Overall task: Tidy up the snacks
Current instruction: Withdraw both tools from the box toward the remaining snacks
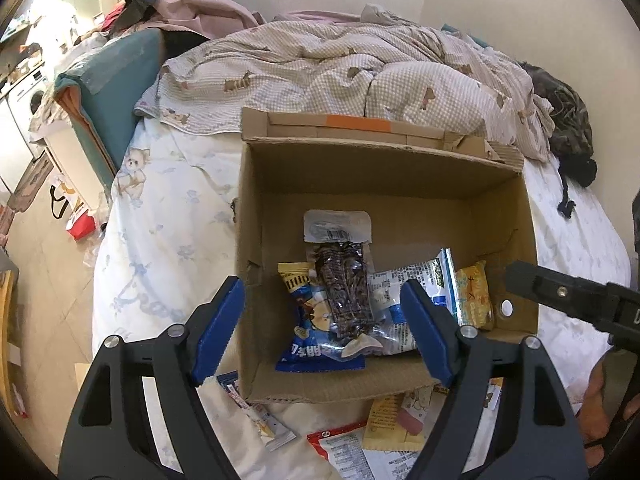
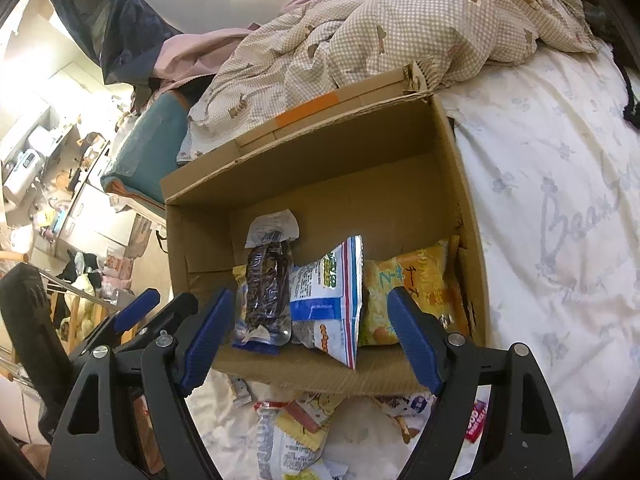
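Note:
An open cardboard box (image 1: 384, 184) (image 2: 320, 160) stands on the bed. Inside lie a clear pack of dark snack (image 1: 344, 280) (image 2: 268, 284), a blue cartoon packet (image 1: 312, 340), a white and blue bag (image 1: 404, 288) (image 2: 328, 292) and a yellow packet (image 1: 474, 296) (image 2: 408, 292). My left gripper (image 1: 324, 328) is open and empty above the box's near edge. My right gripper (image 2: 312, 332) is open and empty over the same edge; it also shows at the right of the left wrist view (image 1: 560, 296). Loose packets (image 1: 360, 440) (image 2: 296, 432) lie on the sheet before the box.
A checked duvet (image 1: 340, 68) (image 2: 380, 32) is bunched behind the box. A dark garment (image 1: 568, 120) lies at the bed's right. A teal headboard (image 1: 116, 80) and a cluttered floor (image 1: 48, 240) are to the left.

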### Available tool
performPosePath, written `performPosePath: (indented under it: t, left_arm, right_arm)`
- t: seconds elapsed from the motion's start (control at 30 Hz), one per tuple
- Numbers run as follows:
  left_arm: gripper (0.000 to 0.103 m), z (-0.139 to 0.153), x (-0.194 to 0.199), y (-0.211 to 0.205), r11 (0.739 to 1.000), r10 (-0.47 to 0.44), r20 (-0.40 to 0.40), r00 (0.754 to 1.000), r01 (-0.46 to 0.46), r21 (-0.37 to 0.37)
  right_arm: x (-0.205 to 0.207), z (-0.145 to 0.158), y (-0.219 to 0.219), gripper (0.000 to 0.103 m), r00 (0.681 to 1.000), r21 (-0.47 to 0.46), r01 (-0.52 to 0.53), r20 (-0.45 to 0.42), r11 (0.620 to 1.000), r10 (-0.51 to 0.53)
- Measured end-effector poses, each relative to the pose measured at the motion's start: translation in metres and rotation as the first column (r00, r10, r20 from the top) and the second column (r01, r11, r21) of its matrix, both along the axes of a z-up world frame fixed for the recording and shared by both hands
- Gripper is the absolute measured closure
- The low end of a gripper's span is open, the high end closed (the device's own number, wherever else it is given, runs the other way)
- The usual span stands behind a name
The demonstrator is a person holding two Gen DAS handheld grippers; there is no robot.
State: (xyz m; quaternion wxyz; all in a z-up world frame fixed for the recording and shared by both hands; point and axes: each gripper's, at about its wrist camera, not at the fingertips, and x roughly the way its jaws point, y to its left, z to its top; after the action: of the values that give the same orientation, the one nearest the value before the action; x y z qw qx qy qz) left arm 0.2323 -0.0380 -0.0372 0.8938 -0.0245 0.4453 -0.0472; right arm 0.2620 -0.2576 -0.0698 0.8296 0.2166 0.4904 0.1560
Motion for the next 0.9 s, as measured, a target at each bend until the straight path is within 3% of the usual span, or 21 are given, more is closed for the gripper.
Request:
performPosePath:
  t: [0.03, 0.13, 0.2, 0.9]
  left_arm:
    - [0.025, 0.003, -0.003, 0.003, 1.000, 0.013, 0.010, 1.000, -0.013, 0.000]
    - [0.010, 0.008, -0.008, 0.009, 1.000, 0.028, 0.012, 1.000, -0.028, -0.010]
    - [0.008, 0.013, -0.013, 0.013, 0.999, 0.035, 0.019, 0.999, -0.035, -0.010]
    - [0.008, 0.012, -0.086, 0.042, 0.996, 0.088, -0.062, 0.994, -0.089, -0.014]
  right_arm:
    - [-0.004, 0.002, -0.002, 0.021, 1.000, 0.007, 0.003, -0.001, 1.000, -0.003]
    - [-0.014, 0.008, -0.007, 0.021, 1.000, 0.017, 0.011, 0.002, 1.000, -0.011]
    - [-0.021, 0.012, -0.010, 0.021, 1.000, 0.013, 0.011, 0.011, 1.000, -0.011]
    - [-0.095, 0.006, -0.019, 0.021, 0.998, 0.016, 0.032, -0.050, 0.999, -0.031]
